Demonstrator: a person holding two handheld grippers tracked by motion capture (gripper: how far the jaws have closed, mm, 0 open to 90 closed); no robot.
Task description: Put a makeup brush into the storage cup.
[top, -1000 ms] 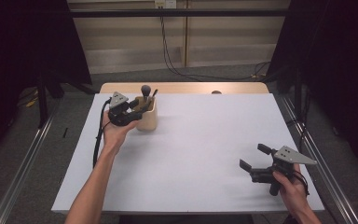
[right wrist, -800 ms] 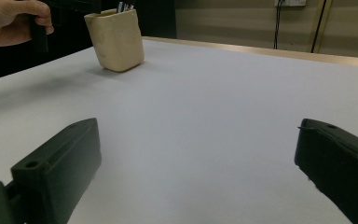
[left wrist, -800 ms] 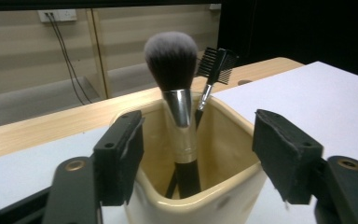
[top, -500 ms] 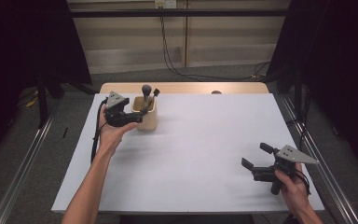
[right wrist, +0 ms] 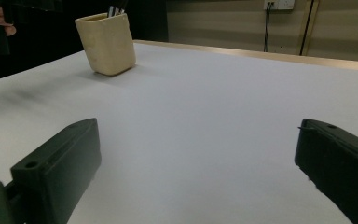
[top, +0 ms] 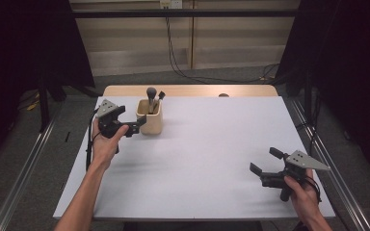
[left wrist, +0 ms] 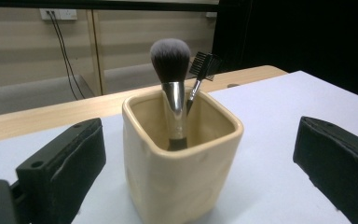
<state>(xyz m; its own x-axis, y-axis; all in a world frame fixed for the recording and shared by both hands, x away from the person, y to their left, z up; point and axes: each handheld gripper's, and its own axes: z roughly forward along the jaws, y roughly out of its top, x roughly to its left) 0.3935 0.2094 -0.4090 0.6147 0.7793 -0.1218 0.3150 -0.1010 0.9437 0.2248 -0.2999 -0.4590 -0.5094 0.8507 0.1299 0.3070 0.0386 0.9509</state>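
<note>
Backing leftward off the cream square ceramic holder [top: 150, 117], my left claw [top: 137, 126] has just been opening, jaws apart and touching nothing. That holder stands upright at upper left of the white tabletop [top: 207, 159], brushes inside. My right claw [top: 265, 166] waits agape at lower right.

Two brushes [left wrist: 170, 60] stand in the cup [top: 150, 118].

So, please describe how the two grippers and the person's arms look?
Both are black handheld tools with two blocky black jaws. The left gripper and the right gripper each carry a grey three-cornered plate on top. A black cable trails from the left one. The forearms are bare, with no sleeves visible.
</note>
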